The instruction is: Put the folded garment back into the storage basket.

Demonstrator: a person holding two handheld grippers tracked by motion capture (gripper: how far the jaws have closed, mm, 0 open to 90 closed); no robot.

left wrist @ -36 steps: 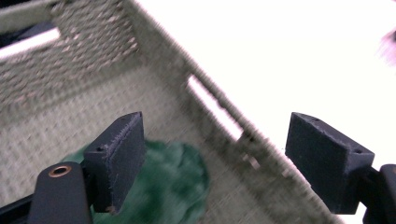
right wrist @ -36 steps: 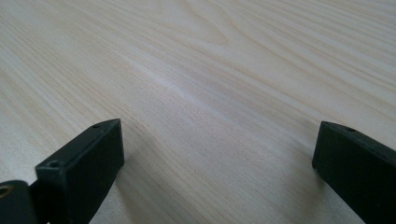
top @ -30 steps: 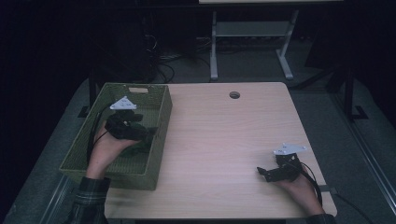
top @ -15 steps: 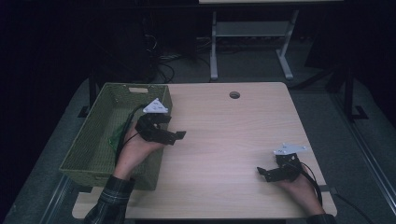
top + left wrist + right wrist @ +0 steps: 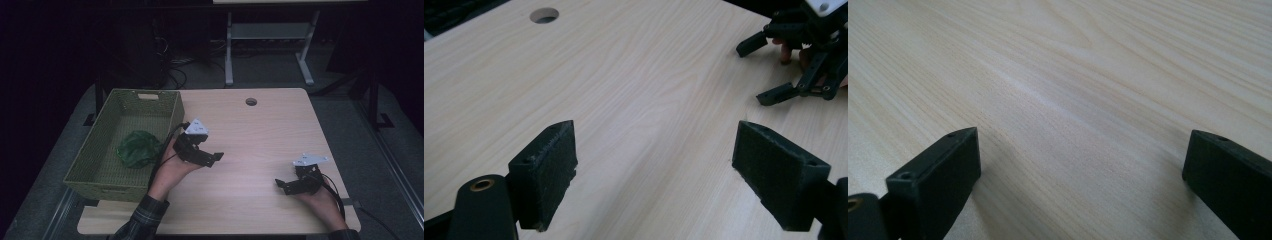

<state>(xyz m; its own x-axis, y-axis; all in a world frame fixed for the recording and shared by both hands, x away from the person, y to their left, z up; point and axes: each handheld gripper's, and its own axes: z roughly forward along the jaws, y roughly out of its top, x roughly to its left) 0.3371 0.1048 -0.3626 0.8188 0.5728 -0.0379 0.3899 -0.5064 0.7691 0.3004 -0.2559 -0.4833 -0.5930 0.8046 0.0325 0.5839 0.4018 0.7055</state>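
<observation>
Green woven basket (image 5: 102,165), crumpled green bag (image 5: 138,148) inside

Plaid sleeve (image 5: 142,217); black fingers (image 5: 544,172), grey plates.

My left gripper (image 5: 212,159) hovers with jaws spread wide and nothing between them; my right gripper (image 5: 281,184) sits low, likewise wide apart.

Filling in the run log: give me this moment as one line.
left gripper: open, empty, over table beside basket | right gripper: open, empty, low at table's right | green cloth: in basket
</observation>
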